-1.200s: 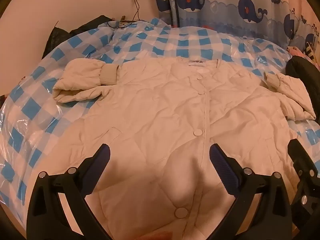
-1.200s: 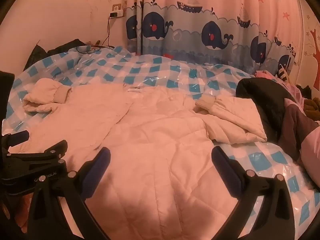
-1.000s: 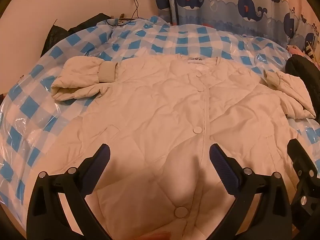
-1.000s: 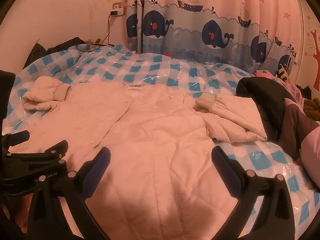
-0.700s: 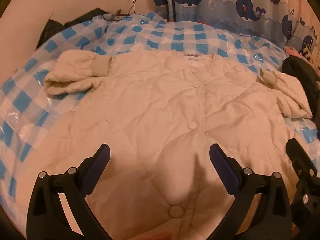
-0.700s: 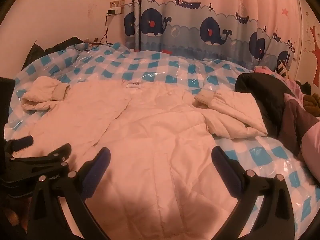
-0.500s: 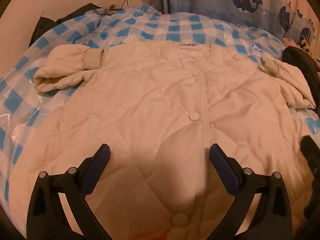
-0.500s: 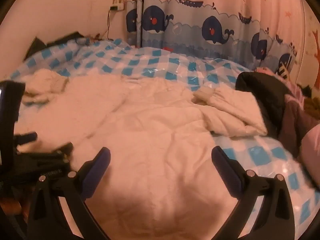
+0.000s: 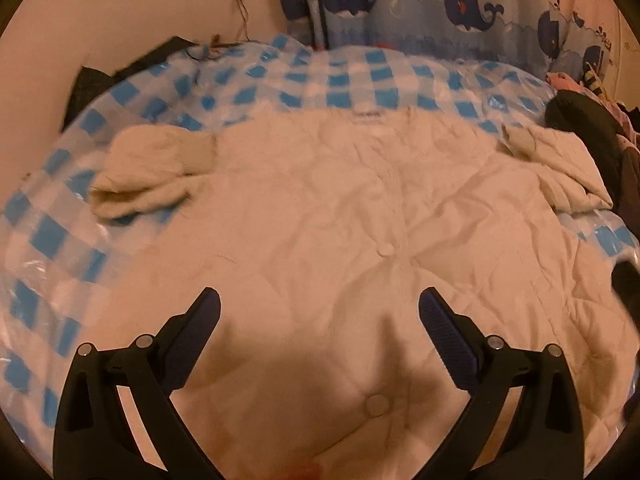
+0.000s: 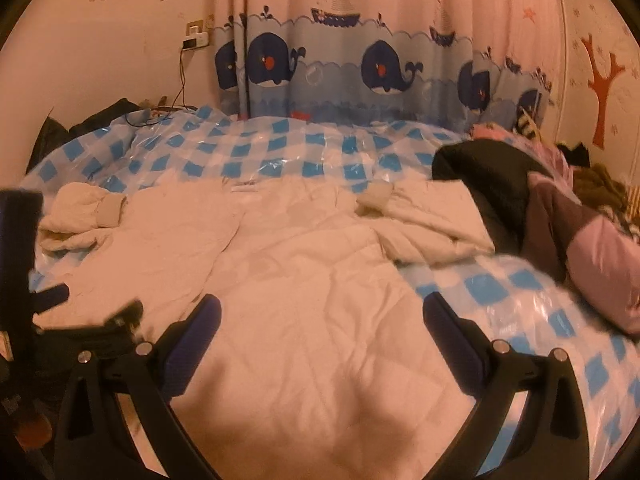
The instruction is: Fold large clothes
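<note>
A cream quilted jacket (image 9: 360, 216) lies flat and buttoned, front up, on the blue-checked bed cover (image 9: 352, 76). Its left sleeve (image 9: 152, 172) is bunched at the left, its right sleeve (image 9: 560, 168) folded in at the right. My left gripper (image 9: 319, 312) is open and empty above the jacket's lower front. My right gripper (image 10: 322, 318) is open and empty above the jacket's (image 10: 304, 280) lower right part. The left gripper also shows blurred at the left edge of the right wrist view (image 10: 80, 320).
A pile of dark and pink clothes (image 10: 552, 216) lies at the bed's right side. A whale-print curtain (image 10: 360, 68) and a wall socket with a cable (image 10: 196, 40) are behind the bed. Dark items (image 9: 120, 76) sit at the back left corner.
Both grippers have shifted slightly over the jacket and stay open and empty; the views are a little blurred from motion. The jacket has not moved.
</note>
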Demonstrator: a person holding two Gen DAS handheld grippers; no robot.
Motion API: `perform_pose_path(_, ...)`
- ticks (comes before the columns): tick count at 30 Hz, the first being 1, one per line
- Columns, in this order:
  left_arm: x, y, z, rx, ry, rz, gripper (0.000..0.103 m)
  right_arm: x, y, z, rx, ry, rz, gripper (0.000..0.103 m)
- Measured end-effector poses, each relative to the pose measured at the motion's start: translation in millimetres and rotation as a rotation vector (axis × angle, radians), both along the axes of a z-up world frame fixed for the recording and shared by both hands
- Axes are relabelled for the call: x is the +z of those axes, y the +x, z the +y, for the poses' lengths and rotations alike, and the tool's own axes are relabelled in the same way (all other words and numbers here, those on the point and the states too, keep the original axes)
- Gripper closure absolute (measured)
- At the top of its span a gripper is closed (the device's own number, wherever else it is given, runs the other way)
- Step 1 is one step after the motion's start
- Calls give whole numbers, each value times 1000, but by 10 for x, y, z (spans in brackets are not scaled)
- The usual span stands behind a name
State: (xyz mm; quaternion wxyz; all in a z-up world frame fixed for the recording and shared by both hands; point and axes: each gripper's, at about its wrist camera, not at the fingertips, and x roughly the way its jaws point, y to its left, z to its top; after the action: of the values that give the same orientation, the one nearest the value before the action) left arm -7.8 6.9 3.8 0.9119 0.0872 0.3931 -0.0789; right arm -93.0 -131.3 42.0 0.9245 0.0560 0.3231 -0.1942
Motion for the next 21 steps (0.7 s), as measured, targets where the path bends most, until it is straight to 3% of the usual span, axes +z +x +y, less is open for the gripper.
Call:
perform_pose_path(3,118,-12,115,-9,-45,35,7,44,-56,64,11,-4,-2,6)
perform_pose_path(8,197,-94,108,-26,-18,10,7,-29,2,69,34,5,-2,6)
perform_pose_path(17,65,-34,122,-57,-74,34,8,-127,185,80,38,-14,-12,6)
perform_pose_path(21,24,-19,177,-29,-43,39,8,-185,227,147,57,-31,-4,6)
